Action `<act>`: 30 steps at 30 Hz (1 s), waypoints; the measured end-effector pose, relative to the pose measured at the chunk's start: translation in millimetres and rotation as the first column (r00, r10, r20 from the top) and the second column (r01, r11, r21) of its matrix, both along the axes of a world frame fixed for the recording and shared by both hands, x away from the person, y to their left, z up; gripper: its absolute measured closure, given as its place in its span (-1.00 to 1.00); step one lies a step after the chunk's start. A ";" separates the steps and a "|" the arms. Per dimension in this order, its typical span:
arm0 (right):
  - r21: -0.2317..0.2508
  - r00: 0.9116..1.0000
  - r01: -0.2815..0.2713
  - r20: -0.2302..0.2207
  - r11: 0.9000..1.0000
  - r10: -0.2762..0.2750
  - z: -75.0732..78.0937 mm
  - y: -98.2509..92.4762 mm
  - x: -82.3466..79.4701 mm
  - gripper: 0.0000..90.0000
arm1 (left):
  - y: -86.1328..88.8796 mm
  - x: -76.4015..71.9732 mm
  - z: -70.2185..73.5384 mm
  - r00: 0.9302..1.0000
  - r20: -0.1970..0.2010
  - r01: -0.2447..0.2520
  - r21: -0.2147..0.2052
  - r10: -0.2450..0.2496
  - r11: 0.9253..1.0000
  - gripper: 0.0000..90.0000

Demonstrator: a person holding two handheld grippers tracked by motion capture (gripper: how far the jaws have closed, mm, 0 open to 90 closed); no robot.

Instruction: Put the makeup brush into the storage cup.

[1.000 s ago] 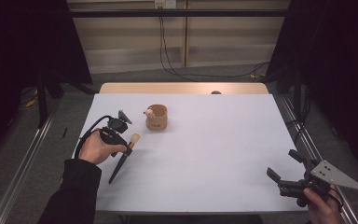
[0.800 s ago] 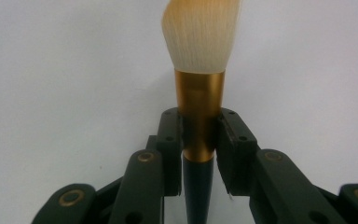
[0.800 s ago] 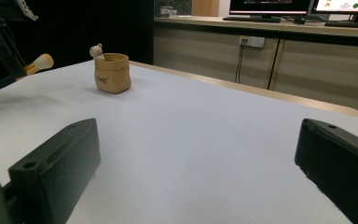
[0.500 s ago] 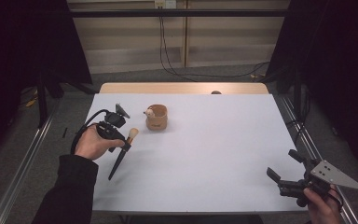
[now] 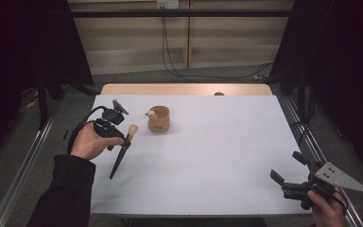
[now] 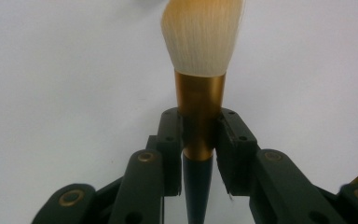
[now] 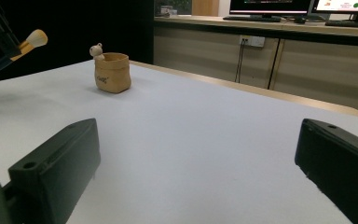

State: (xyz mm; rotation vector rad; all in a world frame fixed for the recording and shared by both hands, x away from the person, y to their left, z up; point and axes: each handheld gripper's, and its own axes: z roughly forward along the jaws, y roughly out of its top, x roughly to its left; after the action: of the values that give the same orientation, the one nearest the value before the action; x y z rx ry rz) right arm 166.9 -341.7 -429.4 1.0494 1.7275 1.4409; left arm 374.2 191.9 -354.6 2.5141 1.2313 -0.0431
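We see the left hand-held gripper [image 5: 123, 140] clamped on the brush [image 5: 122, 151] above the desk [image 5: 217, 156], left of the cup [image 5: 159, 119], while the right hand-held gripper [image 5: 288, 172] stands wide open, empty.

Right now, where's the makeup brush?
High view, left side: the makeup brush is clamped in the left gripper, bristles toward the small tan pot.

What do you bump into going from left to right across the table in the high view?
left gripper → brush → little brown cup → right gripper
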 end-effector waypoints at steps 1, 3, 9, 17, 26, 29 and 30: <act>0.000 1.000 -0.003 0.000 1.000 0.003 0.0 0.1 -0.1 -1.00 | 0.7 -0.7 1.1 1.000 0.001 0.004 0.000 -0.004 1.000 0.61; -0.001 1.000 0.002 -0.002 1.000 -0.002 0.1 -0.1 -0.4 -1.00 | 0.9 -1.9 0.2 1.000 0.005 0.003 -0.005 -0.003 1.000 0.61; 0.000 1.000 0.002 -0.004 1.000 -0.002 0.1 -0.2 -0.6 -1.00 | 5.6 -3.7 -5.7 1.000 0.009 -0.011 -0.040 0.011 0.999 0.61; -0.003 1.000 0.003 0.003 1.000 -0.003 -0.1 -0.3 0.3 -1.00 | 9.7 -7.5 -3.1 0.998 0.051 -0.020 -0.087 0.025 0.996 0.61; -0.003 1.000 0.007 -0.002 1.000 -0.007 -0.1 -0.5 -0.2 -1.00 | 12.6 -12.5 0.8 0.993 0.112 -0.030 -0.152 0.048 0.988 0.61; -0.003 1.000 0.003 0.002 1.000 -0.003 -0.2 -0.5 0.3 -1.00 | 13.6 -14.3 1.7 0.989 0.138 -0.021 -0.174 0.045 0.985 0.61; -0.003 1.000 0.003 0.002 1.000 -0.003 -0.3 -0.5 0.4 -1.00 | 13.3 -15.5 1.4 0.987 0.151 -0.025 -0.181 0.053 0.983 0.61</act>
State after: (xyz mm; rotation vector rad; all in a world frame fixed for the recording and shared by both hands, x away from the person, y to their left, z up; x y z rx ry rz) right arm 167.2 -342.1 -429.7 1.0479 1.7253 1.4365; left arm 358.8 205.2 -353.2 2.2922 1.1595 0.0484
